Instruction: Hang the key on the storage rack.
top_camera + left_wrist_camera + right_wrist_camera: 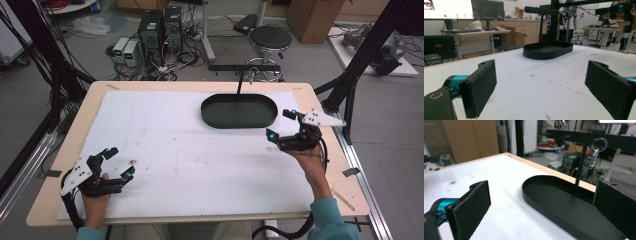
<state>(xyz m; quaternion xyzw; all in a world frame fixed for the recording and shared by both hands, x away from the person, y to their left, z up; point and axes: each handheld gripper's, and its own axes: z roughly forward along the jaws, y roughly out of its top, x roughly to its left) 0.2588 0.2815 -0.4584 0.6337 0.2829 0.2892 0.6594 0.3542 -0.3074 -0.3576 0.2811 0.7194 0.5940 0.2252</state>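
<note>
White foam sheeting covers the surface under both of your tools, and neither holds anything. Your left tool rests low at the near corner with its jaws spread wide; just ahead of its tips lies a small pale speck, too small to identify. Your right tool hovers released as well, jaws parted. Just beyond its tips sits the black oval tray, empty, its long axis running crosswise to your reach. From the tray's far rim rises a thin post with a crossbar, also crosswise, with a metal ring hanging from it. I judge this a start or pause: the right tool is nearest the tray, so the next move likely calls for easing it forward over the near rim.
</note>
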